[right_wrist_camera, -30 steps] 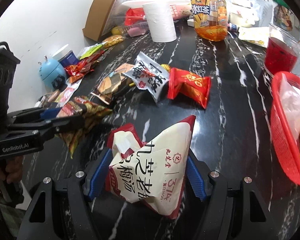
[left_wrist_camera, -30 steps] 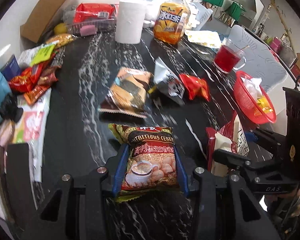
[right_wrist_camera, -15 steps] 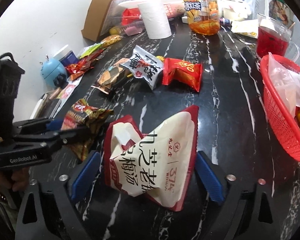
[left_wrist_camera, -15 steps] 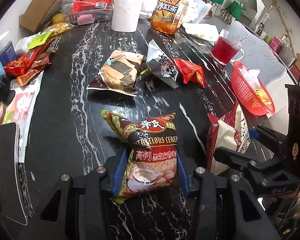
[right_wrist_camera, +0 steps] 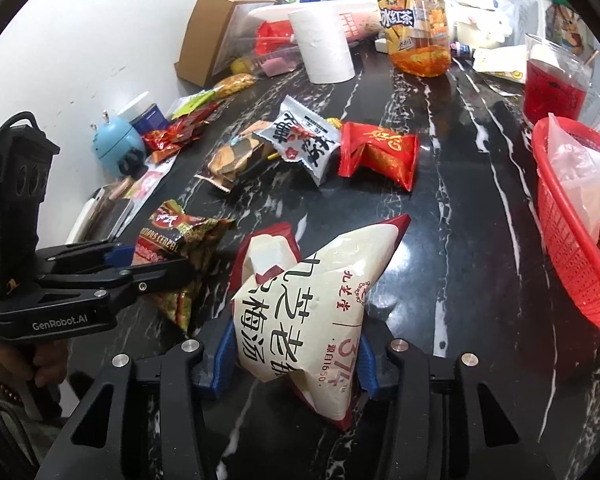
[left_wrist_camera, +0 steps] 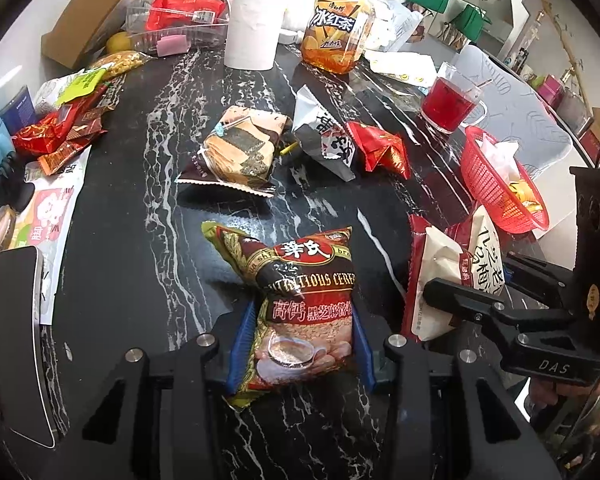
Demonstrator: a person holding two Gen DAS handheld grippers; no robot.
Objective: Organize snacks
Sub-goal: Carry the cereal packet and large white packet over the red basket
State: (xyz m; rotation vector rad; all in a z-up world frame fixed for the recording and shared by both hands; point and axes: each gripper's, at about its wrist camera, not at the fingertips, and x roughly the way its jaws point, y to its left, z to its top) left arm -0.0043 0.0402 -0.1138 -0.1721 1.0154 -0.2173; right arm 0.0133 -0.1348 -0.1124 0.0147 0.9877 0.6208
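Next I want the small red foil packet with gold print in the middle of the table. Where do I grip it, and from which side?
Take the small red foil packet across its puffed middle, coming down from above on the near side. It lies flat on the black marbled table, crimped ends pointing left and right, so the jaws should span front to back. Its left end touches the white sachet; stay right of that.

The table [left_wrist_camera: 132, 240] is glossy black marble, the cereal bag [left_wrist_camera: 304, 312] shiny foil, the basket [right_wrist_camera: 560, 248] red plastic mesh, the box [right_wrist_camera: 208, 36] matt cardboard.
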